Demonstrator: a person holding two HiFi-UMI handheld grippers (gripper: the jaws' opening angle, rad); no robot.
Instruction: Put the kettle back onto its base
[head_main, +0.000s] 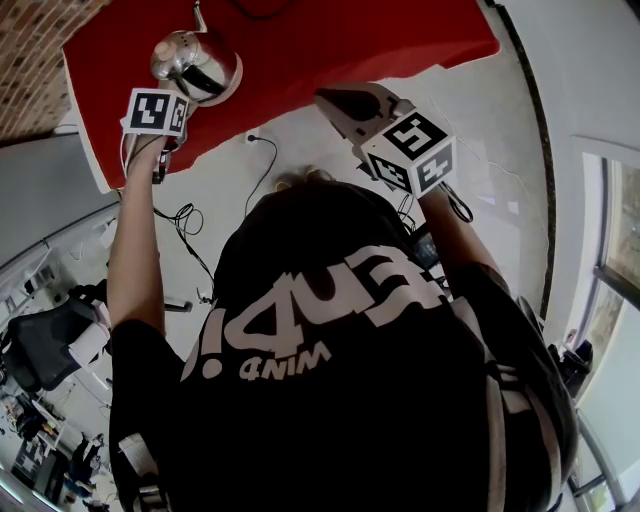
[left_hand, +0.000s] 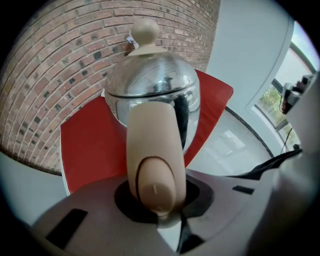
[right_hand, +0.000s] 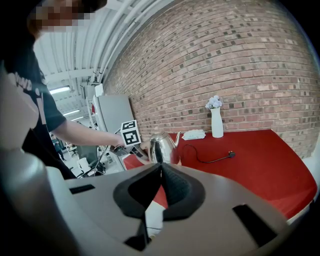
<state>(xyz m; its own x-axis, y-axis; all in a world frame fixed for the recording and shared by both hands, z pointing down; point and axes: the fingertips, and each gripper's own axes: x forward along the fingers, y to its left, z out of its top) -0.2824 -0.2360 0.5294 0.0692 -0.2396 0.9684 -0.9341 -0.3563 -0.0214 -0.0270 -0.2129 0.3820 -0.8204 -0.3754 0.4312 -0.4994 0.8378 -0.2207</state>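
**Q:** Where is the polished steel kettle (head_main: 195, 65), and what has hold of it?

**A:** It is at the upper left of the head view, over the left end of the red-covered table (head_main: 350, 40). The left tongs (left_hand: 155, 199) are clamped on its smooth beige handle (left_hand: 150, 145), low on the curve. The right tongs (right_hand: 159, 172) are closed with their pads together and nothing between them. They are held off the table edge, right of centre in the head view.

**Q:** How is it likely to handle?

**A:** By its look, it is a rigid metal body, weighty if filled. It hangs to one side of the handle, so it may swing. The handle is glossy and rounded, so the kettle could roll in the grip. The handle is still the sensible hold, since the mirror-bright body offers no purchase.

**Q:** What lies around it?

**A:** In the right gripper view a black cable (right_hand: 208, 161) with its plug runs across the table, right of the kettle. Beyond it, a white vase of pale flowers (right_hand: 216, 122) and a folded white cloth (right_hand: 194, 134) stand against the brick wall (right_hand: 240, 65), apart from the kettle. The base is not clearly seen, though a pale rim under the kettle in the head view may be it. The cable is the likeliest snag.
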